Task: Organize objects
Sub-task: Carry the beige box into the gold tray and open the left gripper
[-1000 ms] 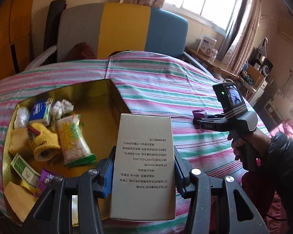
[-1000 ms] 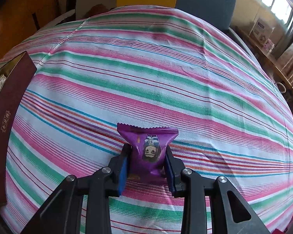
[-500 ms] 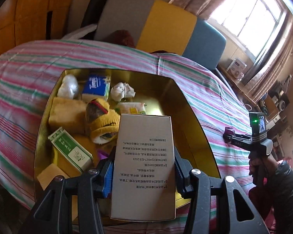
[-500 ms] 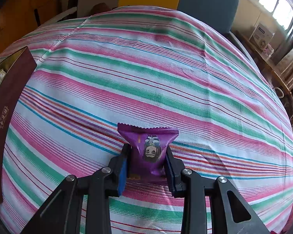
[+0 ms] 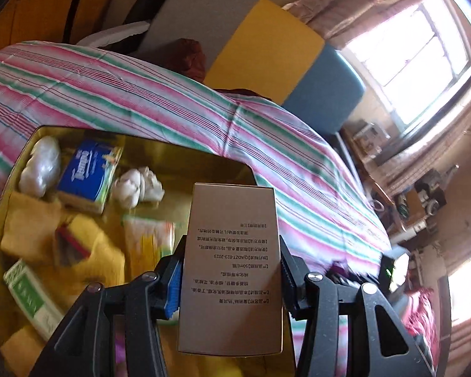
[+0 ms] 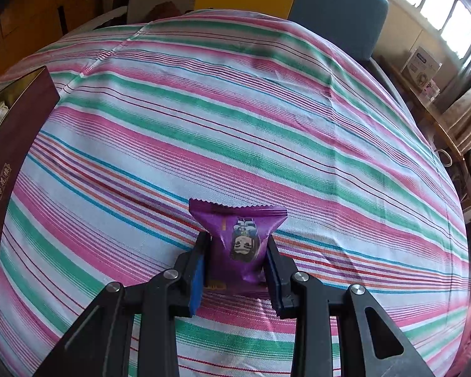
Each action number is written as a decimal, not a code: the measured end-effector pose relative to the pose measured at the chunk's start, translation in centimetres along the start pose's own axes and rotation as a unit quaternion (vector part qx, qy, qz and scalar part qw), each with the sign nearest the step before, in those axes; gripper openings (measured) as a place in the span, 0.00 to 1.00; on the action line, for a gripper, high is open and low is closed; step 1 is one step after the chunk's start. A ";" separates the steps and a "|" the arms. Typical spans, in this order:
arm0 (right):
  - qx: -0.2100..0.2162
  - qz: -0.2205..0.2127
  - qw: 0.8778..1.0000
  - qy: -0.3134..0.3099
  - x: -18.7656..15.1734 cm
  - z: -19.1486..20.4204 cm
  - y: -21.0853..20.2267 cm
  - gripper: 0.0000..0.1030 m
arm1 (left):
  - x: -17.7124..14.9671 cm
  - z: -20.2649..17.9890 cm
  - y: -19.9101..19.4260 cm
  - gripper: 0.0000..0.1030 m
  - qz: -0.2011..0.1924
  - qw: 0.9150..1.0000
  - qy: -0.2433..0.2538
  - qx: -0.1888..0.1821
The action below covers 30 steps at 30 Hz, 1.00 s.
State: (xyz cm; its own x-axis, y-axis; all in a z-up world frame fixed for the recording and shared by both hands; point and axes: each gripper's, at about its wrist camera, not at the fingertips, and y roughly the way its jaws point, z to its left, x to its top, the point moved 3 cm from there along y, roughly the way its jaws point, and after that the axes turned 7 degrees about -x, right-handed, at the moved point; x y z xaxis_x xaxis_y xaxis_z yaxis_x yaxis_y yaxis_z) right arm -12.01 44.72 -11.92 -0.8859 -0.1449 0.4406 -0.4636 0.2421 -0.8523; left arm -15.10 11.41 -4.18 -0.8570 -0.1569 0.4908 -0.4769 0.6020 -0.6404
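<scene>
My left gripper [image 5: 230, 270] is shut on a tall beige carton [image 5: 232, 267] with printed text, held above the right part of a gold-lined box [image 5: 185, 154]. The box holds a blue tissue pack [image 5: 86, 174], white wads [image 5: 138, 187], a yellow knitted item [image 5: 88, 251], a green-and-white carton [image 5: 31, 295] and a snack bag [image 5: 147, 238]. My right gripper [image 6: 235, 257] is shut on a purple snack packet [image 6: 238, 235] just above the striped tablecloth [image 6: 235, 110]. The right gripper also shows in the left wrist view [image 5: 392, 273], blurred.
The box's dark red outer wall [image 6: 12, 144] stands at the left edge of the right wrist view. A grey, yellow and blue chair back [image 5: 267, 50] stands behind the table. Shelves and clutter [image 5: 417, 201] lie to the right, under a window.
My left gripper has swung left and over the gold-lined box with the carton. My right gripper has stayed nearly still with the purple packet.
</scene>
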 end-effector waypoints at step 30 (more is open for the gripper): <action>0.000 -0.002 1.000 -0.007 0.3 0.3 -0.3 0.33 | 0.3 -0.8 2.7 0.65 0.000 0.990 0.094 0.107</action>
State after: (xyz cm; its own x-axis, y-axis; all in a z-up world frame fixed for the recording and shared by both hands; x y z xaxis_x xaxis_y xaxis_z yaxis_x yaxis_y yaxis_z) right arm -12.15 44.27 -11.65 -0.8838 -0.1600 0.4396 -0.4668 0.2419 -0.8506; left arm -16.53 13.62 -5.26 -0.8154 0.0042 0.5789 -0.5243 0.4184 -0.7416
